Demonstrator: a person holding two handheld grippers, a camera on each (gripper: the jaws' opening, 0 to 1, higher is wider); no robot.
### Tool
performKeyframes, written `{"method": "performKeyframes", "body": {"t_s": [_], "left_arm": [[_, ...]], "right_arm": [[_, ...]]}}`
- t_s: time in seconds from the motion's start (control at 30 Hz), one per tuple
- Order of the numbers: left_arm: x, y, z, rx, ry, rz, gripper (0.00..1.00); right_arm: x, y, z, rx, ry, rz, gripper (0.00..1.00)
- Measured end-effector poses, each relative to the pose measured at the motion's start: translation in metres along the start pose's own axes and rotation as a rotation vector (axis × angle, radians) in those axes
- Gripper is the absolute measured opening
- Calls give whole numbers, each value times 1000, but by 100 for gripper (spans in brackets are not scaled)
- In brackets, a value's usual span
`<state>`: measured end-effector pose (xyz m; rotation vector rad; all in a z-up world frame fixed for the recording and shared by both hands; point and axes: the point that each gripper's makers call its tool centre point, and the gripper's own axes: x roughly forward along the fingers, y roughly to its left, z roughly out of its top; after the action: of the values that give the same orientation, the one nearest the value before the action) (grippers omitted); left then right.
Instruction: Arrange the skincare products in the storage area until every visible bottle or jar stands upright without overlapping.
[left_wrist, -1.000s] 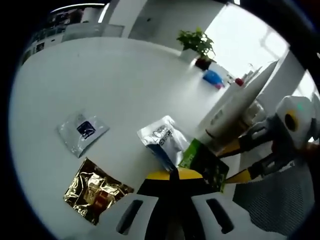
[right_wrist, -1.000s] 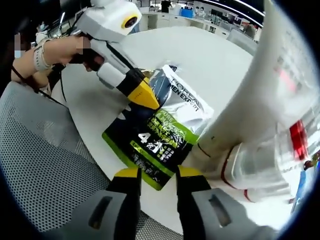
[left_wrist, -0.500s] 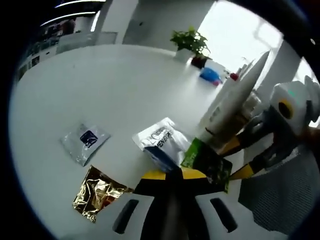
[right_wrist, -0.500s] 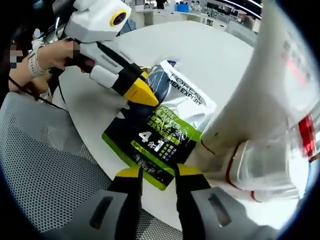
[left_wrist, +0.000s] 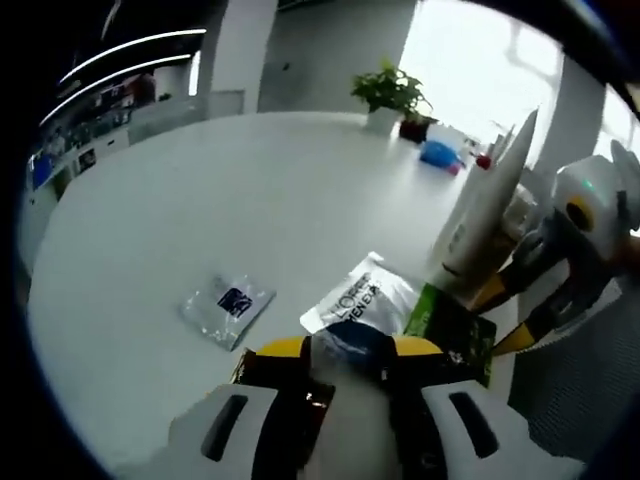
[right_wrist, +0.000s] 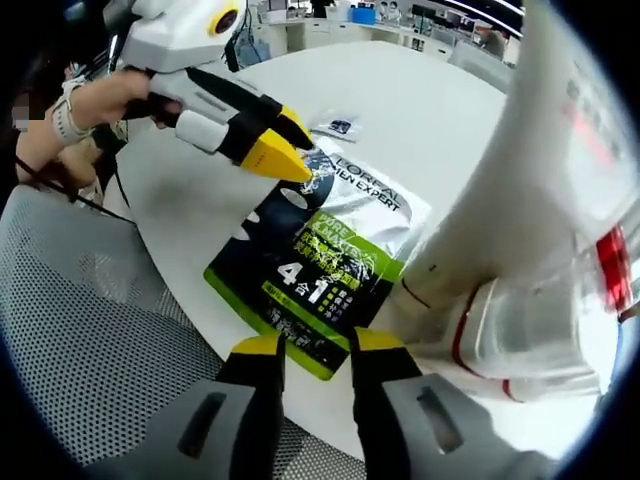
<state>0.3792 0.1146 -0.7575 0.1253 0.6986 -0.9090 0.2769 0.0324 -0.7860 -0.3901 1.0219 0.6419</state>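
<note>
Two hand-held grippers: left (right_wrist: 275, 150) tips together over sachet (right_wrist: 320, 265); right (right_wrist: 315, 350) jaws slightly apart.

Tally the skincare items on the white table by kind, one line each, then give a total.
Flat sachets and pouches: 3 – green-and-black pouch, small silver sachet, gold foil sachet partly hidden behind the left gripper
White tubes: 1 – tall white tube
Clear-wrapped packs: 1 – clear-wrapped pack
Total: 5
</note>
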Motion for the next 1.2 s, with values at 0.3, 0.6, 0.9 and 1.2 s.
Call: {"method": "performKeyframes", "body": {"t_s": [0.3, 0.6, 0.9, 1.2], "left_arm": [[0, -6, 14, 234, -14, 60, 40], [13, -18, -9, 211, 84, -32, 38], [18, -12, -17, 206, 101, -31, 36], [16, -11, -17, 257, 71, -49, 39]], "right_arm": [[0, 0, 0, 5, -2, 0, 26], [0, 0, 1, 8, -2, 0, 26], [0, 0, 1, 6, -1, 1, 26], [0, 0, 1, 2, 0, 2, 26]]}}
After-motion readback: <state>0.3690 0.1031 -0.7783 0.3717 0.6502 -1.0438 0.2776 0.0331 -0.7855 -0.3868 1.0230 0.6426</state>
